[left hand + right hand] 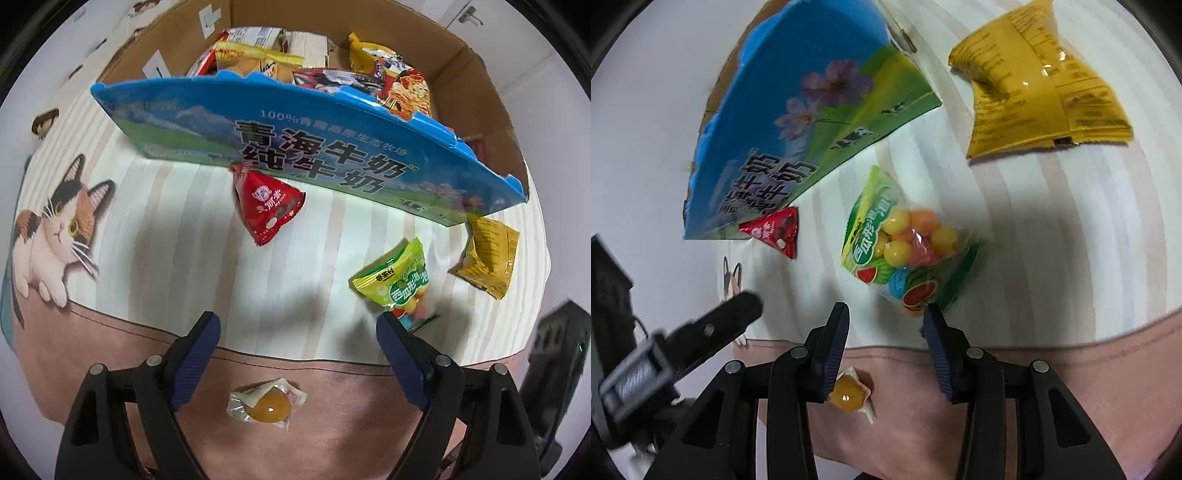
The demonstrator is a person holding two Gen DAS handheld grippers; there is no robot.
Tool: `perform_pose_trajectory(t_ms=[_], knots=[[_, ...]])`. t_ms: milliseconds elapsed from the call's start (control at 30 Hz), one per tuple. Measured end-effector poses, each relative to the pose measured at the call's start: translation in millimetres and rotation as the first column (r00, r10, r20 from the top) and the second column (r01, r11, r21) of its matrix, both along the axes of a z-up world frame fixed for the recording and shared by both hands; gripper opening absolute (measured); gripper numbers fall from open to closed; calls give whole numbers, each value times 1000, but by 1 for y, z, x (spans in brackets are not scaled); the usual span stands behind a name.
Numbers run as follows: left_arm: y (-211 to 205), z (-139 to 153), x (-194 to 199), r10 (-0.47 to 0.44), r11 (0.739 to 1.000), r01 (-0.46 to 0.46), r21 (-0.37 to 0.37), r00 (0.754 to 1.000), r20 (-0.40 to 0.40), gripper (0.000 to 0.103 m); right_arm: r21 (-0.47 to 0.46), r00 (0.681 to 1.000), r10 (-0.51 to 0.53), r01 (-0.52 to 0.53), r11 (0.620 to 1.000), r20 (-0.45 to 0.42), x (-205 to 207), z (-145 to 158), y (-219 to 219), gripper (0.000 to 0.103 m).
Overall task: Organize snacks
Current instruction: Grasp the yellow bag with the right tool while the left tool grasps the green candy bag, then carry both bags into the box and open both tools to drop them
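Observation:
A blue milk carton box [295,147] holds several snack packs and lies on a striped cloth; it also shows in the right wrist view [798,122]. Loose on the cloth are a red triangular pack [269,206], a green bag of coloured gum balls [399,280] and a yellow packet [487,258]. A clear-wrapped orange jelly [267,404] lies below my open, empty left gripper [297,325]. My right gripper [886,319] is open and empty just short of the green bag [905,240]. The jelly [849,397], red pack [775,230] and yellow packet [1038,81] show there too.
The cloth has a printed cat [55,229] at the left and a pink-brown band [332,387] along the near side. The left gripper's body [683,339] shows at the left of the right wrist view. A dark object [561,362] is at the right edge.

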State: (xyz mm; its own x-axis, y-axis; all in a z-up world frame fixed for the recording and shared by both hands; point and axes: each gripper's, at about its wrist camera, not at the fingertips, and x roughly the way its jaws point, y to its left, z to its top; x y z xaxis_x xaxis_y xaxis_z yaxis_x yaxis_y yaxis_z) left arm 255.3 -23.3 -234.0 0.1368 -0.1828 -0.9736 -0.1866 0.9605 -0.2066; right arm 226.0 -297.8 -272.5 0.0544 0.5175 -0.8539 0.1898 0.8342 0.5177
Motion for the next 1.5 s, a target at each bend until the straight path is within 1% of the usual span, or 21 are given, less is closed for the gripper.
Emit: perform_pose_trajectory(t_ms=[33,67,100,233,333,433,533,567,600,667,767,900,933,1033,1067,1100,1133,1267,1333,1467,1500], knots=[[-1,-1,2,6,1000,-6,-11,1000,-7,86,-21,1000,-25,25,999,11,-1,6,-8,60],[-2,-1,3,13,1000,-13,-23,1000,-15,86,-41,999,-48,49,998,22,0,11,-17,76],[-6,-4,6,19,999,-20,-45,999,-26,86,-61,997,-71,73,995,36,1,16,-26,82],[-34,-19,18,15,990,-27,-142,996,-87,86,-191,986,-115,138,972,123,11,44,-62,82],[-58,-36,25,18,978,-48,-203,989,-147,86,-266,983,-112,148,952,146,22,53,-77,82],[-77,-50,32,25,974,-65,-217,983,-180,86,-325,983,-91,140,935,161,34,59,-87,82],[-89,-61,38,36,983,-65,-170,984,-173,86,-366,983,-54,115,924,173,46,64,-83,83],[-91,-63,39,38,986,-63,-153,986,-165,83,-376,984,-44,108,920,175,49,65,-79,86],[-93,-66,40,38,989,-59,-134,987,-157,73,-381,984,-23,90,920,176,54,66,-71,89],[-95,-72,39,29,993,-46,-108,987,-155,60,-397,983,1,74,915,185,61,69,-65,89],[-95,-73,33,-7,996,-4,-84,992,-127,51,-441,984,40,42,897,175,79,65,-55,89],[-97,-69,20,-75,997,74,-10,993,-92,51,-512,984,112,-25,858,140,97,51,-40,89],[-96,-69,16,-84,996,84,4,992,-90,51,-546,983,139,-51,836,121,101,46,-34,89],[-92,-70,6,-108,993,112,39,991,-82,51,-594,980,172,-81,800,98,106,32,-23,86],[-92,-70,3,-114,992,118,50,990,-79,51,-602,979,184,-95,793,88,107,27,-20,73],[-91,-69,0,-118,991,123,60,990,-77,51,-610,978,192,-106,785,78,107,23,-19,54],[-90,-70,-3,-124,989,129,70,990,-74,51,-614,977,200,-116,781,70,107,19,-18,50],[-83,-73,-13,-129,988,135,75,989,-78,51,-616,970,230,-137,776,74,101,16,-16,49],[-98,-75,-6,-134,987,140,78,988,-79,51,-592,968,244,-165,789,56,92,15,-14,48],[-90,-75,-20,-159,982,166,92,984,-78,51,-547,965,262,-207,811,23,63,13,-14,48],[-103,-79,-8,-165,980,173,96,983,-81,51,-537,965,261,-212,817,14,52,13,-16,48]])
